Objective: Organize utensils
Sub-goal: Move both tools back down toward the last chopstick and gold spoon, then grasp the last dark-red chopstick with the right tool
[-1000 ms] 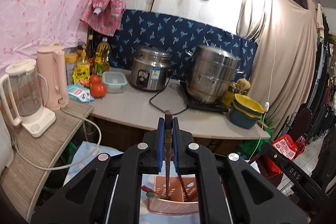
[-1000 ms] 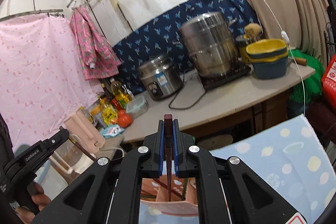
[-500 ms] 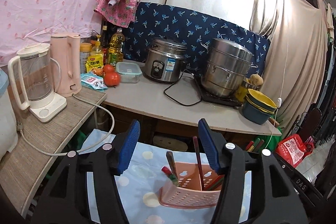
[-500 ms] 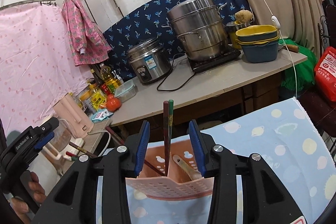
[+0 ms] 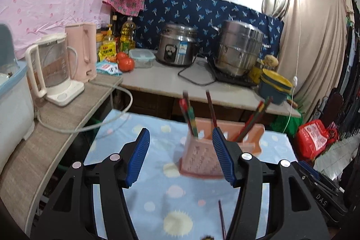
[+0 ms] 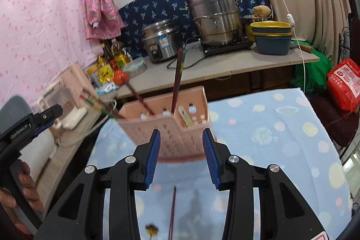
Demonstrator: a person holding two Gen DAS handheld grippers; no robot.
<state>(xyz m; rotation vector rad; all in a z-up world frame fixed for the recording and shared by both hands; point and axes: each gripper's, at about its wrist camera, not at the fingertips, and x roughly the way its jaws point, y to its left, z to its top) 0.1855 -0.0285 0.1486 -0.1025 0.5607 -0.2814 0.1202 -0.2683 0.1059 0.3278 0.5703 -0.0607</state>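
Left gripper: jaws wide apart, holding nothing; it hovers over the cloth on the near side of the holder.
Right gripper: jaws also apart and empty, right in front of the holder's near wall.
Utensil holder: pink perforated plastic basket, standing on the blue dotted cloth near its far edge.
Chopsticks in holder: several dark sticks stand inside, some upright, others leaning left over the rim; a pale utensil handle lies against the inner wall.
Loose chopstick: one dark stick lies on the cloth, near side, between the right gripper's arms.
Progress: most utensils seem already put away; at least this one stick is left to pick up.
Uncertain: a small dark item at the near cloth edge is too blurred to name.
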